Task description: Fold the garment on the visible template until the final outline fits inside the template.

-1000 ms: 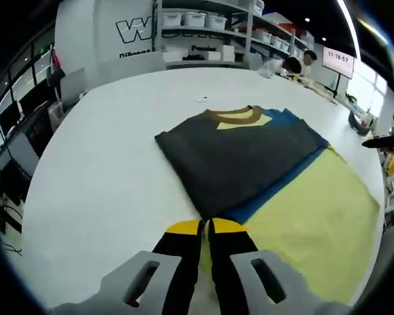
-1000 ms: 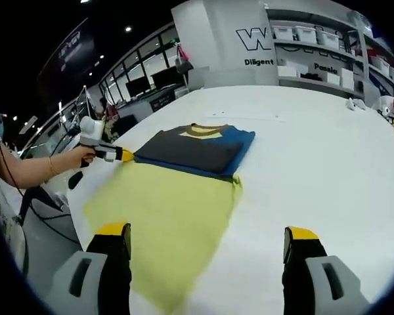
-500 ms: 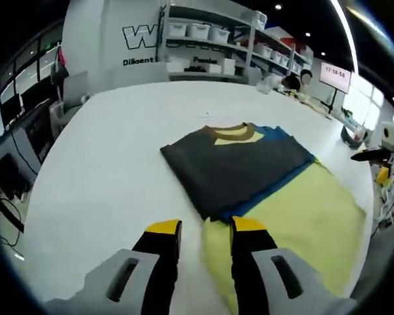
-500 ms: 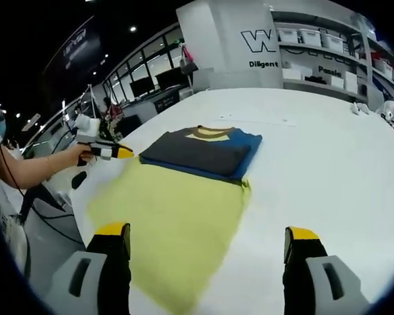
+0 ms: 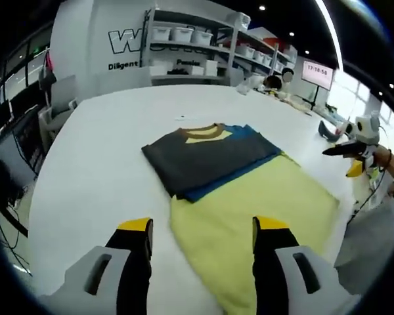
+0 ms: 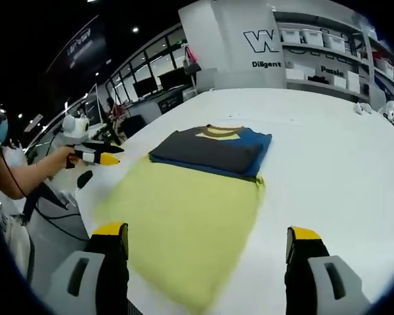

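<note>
The folded garment (image 5: pixel 207 157) lies on the far end of the template (image 5: pixel 262 216), which lies flat on the worktop (image 5: pixel 92 190), with shelves (image 5: pixel 197 52) behind and both tongs apart from the cloth.

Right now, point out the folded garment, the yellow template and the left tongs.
folded garment (image 5: pixel 207 157), left gripper view, dark top layer
yellow template (image 6: pixel 190 220), right gripper view, bare middle
left tongs (image 5: pixel 201 226), left gripper view, midway between its tips
</note>
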A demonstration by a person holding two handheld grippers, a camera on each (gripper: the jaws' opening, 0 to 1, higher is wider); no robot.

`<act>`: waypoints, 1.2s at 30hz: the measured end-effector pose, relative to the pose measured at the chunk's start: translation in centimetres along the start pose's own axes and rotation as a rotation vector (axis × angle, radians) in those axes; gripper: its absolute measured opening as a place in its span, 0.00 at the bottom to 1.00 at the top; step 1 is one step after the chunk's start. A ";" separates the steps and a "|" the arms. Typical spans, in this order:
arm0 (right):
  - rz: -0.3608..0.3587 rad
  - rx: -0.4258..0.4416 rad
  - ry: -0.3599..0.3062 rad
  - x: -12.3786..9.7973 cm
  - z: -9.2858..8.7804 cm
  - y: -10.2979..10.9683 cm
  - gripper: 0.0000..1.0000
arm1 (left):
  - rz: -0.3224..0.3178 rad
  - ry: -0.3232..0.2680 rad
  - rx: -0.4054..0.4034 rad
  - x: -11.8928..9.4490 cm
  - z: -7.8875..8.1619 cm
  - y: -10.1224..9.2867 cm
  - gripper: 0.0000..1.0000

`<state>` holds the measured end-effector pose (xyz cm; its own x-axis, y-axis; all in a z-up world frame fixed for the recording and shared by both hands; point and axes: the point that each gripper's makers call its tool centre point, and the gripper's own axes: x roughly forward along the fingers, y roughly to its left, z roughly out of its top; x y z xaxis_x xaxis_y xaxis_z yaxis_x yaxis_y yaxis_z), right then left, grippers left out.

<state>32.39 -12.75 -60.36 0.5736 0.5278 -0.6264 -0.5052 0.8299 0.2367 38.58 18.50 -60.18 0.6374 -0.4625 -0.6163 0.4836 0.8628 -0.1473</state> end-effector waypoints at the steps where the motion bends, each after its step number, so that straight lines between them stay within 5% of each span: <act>1: 0.002 0.000 0.007 0.0 -0.3 0.3 0.99 | -0.001 0.001 -0.005 -0.4 -0.2 -0.2 0.58; 21: 0.006 -0.024 0.118 1.0 -6.1 3.4 0.87 | 0.028 0.107 -0.058 -4.1 -7.8 -4.2 0.54; 36: -0.065 -0.006 0.137 0.6 -8.5 2.6 0.73 | 0.057 0.172 -0.161 -5.2 -11.7 -3.8 0.43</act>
<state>25.97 -11.85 -66.43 0.5124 0.4432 -0.7356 -0.4740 0.8602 0.1881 26.44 19.97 -65.45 0.5431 -0.3821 -0.7477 0.3386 0.9145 -0.2214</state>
